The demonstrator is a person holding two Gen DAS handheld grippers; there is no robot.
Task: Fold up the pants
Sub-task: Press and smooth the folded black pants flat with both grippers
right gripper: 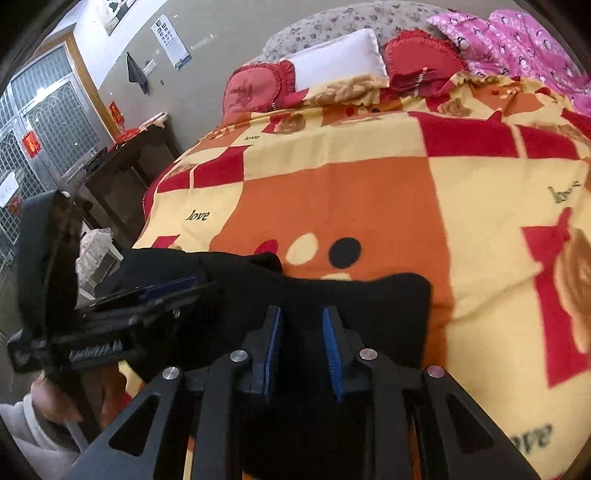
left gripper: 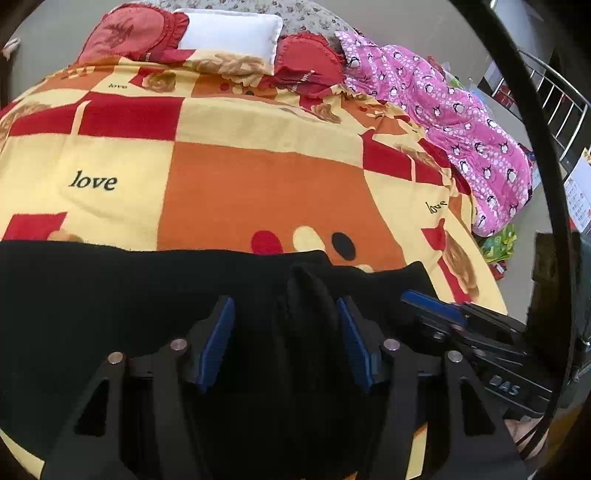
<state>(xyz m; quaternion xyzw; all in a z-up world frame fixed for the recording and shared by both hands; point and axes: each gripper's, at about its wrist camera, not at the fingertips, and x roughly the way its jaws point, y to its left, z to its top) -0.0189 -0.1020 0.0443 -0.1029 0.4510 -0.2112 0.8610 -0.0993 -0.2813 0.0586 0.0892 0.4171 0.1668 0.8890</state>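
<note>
The black pants (left gripper: 110, 295) lie across the near edge of a bed, on a yellow, orange and red blanket (left gripper: 258, 184). My left gripper (left gripper: 286, 325) stands open over them, with a raised ridge of black cloth (left gripper: 306, 291) between its blue pads, close to the right pad. In the right wrist view my right gripper (right gripper: 303, 343) sits low on the pants (right gripper: 369, 306) near their right end. Its blue pads are close together with a narrow gap, and I see only black cloth there. Each gripper shows in the other's view: right gripper (left gripper: 443, 314), left gripper (right gripper: 155, 291).
Red cushions (left gripper: 129, 33) and a white pillow (left gripper: 229, 33) lie at the head of the bed. A pink penguin quilt (left gripper: 461, 110) runs down its right side. A dark wooden table (right gripper: 122, 162) stands left of the bed, a metal railing (left gripper: 554, 99) on the right.
</note>
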